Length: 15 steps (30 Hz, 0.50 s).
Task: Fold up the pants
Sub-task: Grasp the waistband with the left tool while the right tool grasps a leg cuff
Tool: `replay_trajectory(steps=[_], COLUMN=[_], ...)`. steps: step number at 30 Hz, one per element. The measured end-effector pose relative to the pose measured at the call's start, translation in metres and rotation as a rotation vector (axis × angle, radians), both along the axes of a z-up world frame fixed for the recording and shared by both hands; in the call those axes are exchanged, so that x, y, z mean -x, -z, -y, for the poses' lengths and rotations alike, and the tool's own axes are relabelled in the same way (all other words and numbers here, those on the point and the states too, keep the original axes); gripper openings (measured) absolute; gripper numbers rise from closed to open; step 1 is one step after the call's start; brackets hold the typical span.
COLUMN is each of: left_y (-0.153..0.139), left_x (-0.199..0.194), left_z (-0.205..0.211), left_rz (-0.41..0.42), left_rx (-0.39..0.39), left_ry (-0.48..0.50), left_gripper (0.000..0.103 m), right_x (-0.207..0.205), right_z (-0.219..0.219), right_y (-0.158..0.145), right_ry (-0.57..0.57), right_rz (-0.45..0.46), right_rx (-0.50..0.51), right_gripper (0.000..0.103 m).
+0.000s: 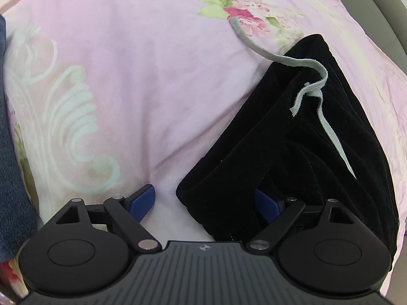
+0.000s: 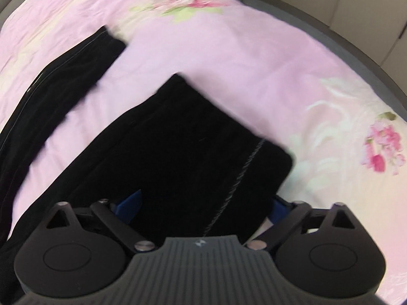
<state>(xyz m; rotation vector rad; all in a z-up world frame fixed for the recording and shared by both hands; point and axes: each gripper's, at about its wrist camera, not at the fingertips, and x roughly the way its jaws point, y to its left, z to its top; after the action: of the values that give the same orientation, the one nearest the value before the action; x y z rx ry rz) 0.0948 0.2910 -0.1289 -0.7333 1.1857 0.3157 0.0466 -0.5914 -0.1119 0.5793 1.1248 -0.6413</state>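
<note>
Pants [image 1: 305,152] — black, grey drawstring [image 1: 300,63] — lie between wide fingers [image 1: 142,203] of both grippers on pink floral bedding [image 1: 140,76].

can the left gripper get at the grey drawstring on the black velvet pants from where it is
Probably yes. The left gripper stands open at the corner of the black velvet pants, and the grey drawstring lies exposed on top further up, with nothing covering it.

The right wrist view is smearing with motion — the edges of the black pants [image 2: 193,137] are blurring into the pink floral sheet [image 2: 229,58], and dark cloth is hiding most of both blue pads. In the left wrist view the right-hand pad [image 1: 265,204] is sitting half buried under the waistband, and a blue fabric [image 1: 10,157] is running off the left edge — unidentifiable.
</note>
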Motion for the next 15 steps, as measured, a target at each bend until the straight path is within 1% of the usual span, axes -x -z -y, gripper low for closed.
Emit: replay_trajectory(steps=[1, 2, 3, 4, 5, 6, 9, 10, 11, 12, 15], left_y=[-0.001, -0.002, -0.004, -0.005, -0.008, -0.01, -0.02, -0.023, -0.027, -0.031, -0.043], left_x=[0.0, -0.001, -0.001, -0.001, -0.002, -0.003, -0.005, -0.007, -0.009, -0.012, -0.027], left_z=[0.001, 0.003, 0.004, 0.005, 0.008, 0.011, 0.02, 0.023, 0.026, 0.029, 0.035], left_rz=[0.001, 0.006, 0.011, 0.006, 0.004, 0.009, 0.026, 0.031, 0.038, 0.046, 0.064], left_rx=[0.007, 0.022, 0.042, 0.039, 0.02, -0.002, -0.059, -0.083, -0.106, -0.13, -0.169], left_ry=[-0.014, -0.027, -0.046, -0.07, -0.073, -0.076, -0.084, -0.081, -0.081, -0.079, -0.04], left_gripper=[0.089, 0.072, 0.068, 0.066, 0.063, 0.061, 0.053, 0.049, 0.04, 0.036, 0.032], right_x=[-0.003, -0.006, -0.009, -0.011, -0.013, -0.016, -0.023, -0.029, -0.036, -0.043, -0.073], right_z=[-0.008, -0.012, -0.017, -0.02, -0.021, -0.019, -0.01, -0.008, -0.008, -0.008, -0.013], right_y=[-0.002, -0.004, -0.008, -0.012, -0.017, -0.023, -0.045, -0.052, -0.06, -0.069, -0.09], right_ry=[-0.022, -0.03, -0.036, -0.042, -0.041, -0.04, -0.022, -0.031, -0.044, -0.061, -0.112], right_rz=[0.006, 0.003, -0.008, -0.014, -0.016, -0.012, 0.04, 0.056, 0.068, 0.087, 0.122], right_rx=[0.014, 0.03, 0.056, 0.077, 0.103, 0.12, 0.153, 0.168, 0.189, 0.205, 0.242], right_gripper=[0.064, 0.056, 0.046, 0.039, 0.022, 0.011, 0.005, 0.005, 0.004, 0.003, 0.003])
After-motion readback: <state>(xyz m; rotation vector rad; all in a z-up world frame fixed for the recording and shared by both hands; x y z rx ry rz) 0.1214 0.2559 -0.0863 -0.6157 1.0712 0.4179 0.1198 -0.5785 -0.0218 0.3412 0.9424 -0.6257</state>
